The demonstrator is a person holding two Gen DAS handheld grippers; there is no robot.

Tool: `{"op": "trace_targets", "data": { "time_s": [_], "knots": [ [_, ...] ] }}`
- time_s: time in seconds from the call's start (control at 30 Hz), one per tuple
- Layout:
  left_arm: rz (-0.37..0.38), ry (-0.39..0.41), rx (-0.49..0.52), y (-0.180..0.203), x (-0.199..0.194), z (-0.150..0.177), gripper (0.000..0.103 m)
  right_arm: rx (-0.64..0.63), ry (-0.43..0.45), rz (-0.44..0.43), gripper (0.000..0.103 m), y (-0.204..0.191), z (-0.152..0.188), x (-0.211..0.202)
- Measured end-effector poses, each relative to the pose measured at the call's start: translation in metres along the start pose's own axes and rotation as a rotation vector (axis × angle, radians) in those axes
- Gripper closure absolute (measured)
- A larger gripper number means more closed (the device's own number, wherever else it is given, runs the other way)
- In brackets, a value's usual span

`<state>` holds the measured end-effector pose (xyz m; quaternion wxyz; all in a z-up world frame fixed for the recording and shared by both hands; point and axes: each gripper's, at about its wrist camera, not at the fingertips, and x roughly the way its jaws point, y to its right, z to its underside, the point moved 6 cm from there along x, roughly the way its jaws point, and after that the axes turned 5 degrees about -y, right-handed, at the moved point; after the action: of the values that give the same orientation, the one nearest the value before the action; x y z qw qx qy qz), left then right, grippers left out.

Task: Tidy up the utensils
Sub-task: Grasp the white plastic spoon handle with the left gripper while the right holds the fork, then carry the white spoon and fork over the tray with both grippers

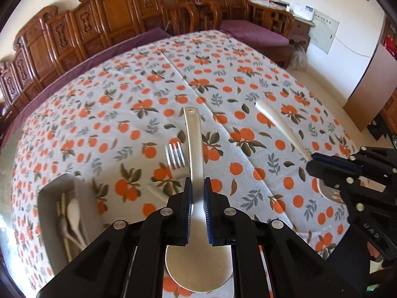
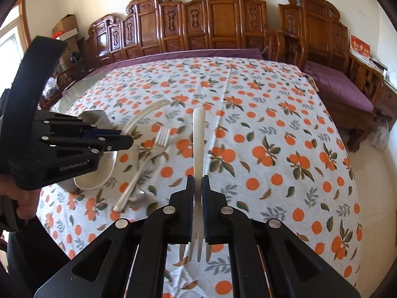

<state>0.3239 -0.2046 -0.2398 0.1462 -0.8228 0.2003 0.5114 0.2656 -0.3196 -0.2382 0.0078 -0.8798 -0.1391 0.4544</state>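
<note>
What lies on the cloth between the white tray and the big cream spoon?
A metal fork, resting on the tablecloth between tray and spoon, seen in the left wrist view.

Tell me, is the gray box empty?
Not empty. The gray box already holds pale utensils, seen in the left wrist view.

Both wrist cams sit close over the table (image 1: pixel 248 57), angled down toward the wooden chairs (image 2: pixel 218 17), sharing the metal fork (image 1: pixel 175 157).

White letters "UAS" stand on the right gripper (image 1: pixel 310 167); other print is illegible.
</note>
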Motion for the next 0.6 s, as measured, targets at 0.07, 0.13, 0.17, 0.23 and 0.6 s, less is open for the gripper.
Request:
{"op": "trace_targets", "data": {
  "time_s": [0.07, 0.13, 0.17, 0.23, 0.6],
  "knots": [
    [-0.005, 0.017, -0.007, -0.005, -0.012, 0.003, 0.095, -0.005, 0.002, -0.024, 0.096, -0.007, -0.001, -0.002],
    [-0.011, 0.035, -0.017, -0.012, -0.025, 0.008, 0.095, -0.023, 0.005, -0.029, 0.096, -0.016, -0.001, -0.004],
    [-0.012, 0.042, -0.023, -0.015, -0.03, 0.01, 0.095, -0.031, 0.005, -0.034, 0.096, -0.021, -0.001, -0.004],
    [-0.015, 0.055, -0.035, -0.023, -0.04, 0.018, 0.095, -0.047, 0.005, -0.041, 0.096, -0.03, -0.001, -0.005],
    [-0.054, 0.073, -0.114, -0.076, -0.064, 0.053, 0.095, -0.11, 0.018, -0.07, 0.096, -0.068, -0.001, -0.012]
  ]
}}
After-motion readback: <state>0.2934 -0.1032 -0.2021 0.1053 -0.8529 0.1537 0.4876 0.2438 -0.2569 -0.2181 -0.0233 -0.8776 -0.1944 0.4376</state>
